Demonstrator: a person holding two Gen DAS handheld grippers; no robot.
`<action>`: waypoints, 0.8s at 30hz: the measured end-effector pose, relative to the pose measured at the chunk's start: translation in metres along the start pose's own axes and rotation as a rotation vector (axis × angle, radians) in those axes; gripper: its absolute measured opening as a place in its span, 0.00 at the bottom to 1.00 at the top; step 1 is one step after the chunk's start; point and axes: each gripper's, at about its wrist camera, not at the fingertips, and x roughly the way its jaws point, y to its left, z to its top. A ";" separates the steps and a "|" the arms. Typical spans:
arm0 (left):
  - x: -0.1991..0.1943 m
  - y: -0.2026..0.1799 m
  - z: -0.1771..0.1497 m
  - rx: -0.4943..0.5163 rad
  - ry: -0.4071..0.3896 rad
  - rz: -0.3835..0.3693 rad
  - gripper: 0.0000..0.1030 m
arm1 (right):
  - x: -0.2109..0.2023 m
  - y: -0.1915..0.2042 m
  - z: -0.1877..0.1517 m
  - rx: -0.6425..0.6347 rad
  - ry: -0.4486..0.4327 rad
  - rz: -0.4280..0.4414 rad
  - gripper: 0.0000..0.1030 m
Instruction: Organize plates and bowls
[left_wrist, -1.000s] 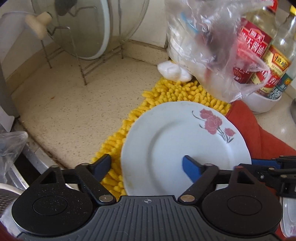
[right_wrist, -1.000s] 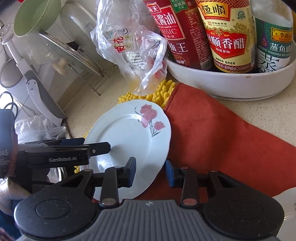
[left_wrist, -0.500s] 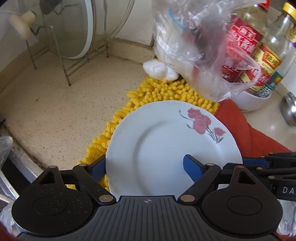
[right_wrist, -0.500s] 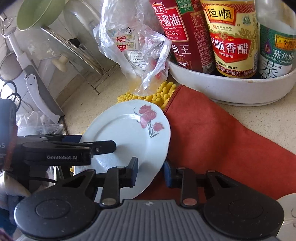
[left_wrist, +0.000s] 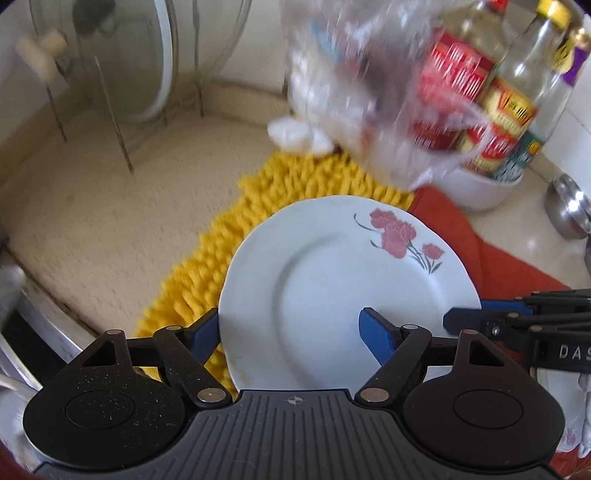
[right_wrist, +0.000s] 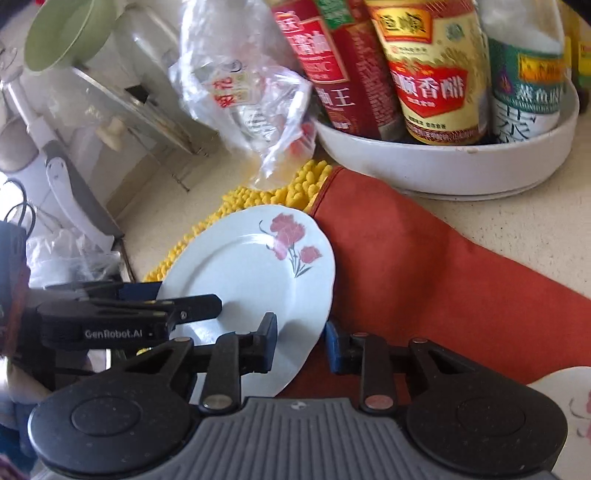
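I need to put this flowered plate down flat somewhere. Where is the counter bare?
Bare counter lies between the lid rack, the yellow mat and the sink edge. A smaller strip lies right of the red cloth, below the white tray of bottles. Around the plastic bag it is crowded.

A white plate (left_wrist: 332, 280) with a scalloped rim and 1 spray of pink-red flowers near its far edge is tilted, face up, over a shaggy yellow mat (left_wrist: 229, 258) and beside a red cloth (right_wrist: 424, 266).
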 end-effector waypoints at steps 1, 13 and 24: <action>0.000 0.000 0.000 0.008 -0.010 0.004 0.82 | 0.001 -0.001 0.002 0.009 0.005 0.005 0.29; -0.005 -0.018 0.002 0.086 -0.070 0.078 0.87 | -0.003 0.004 0.001 0.003 -0.032 -0.016 0.29; -0.032 -0.030 0.007 0.092 -0.126 0.095 0.85 | -0.027 0.007 0.003 0.021 -0.099 -0.010 0.29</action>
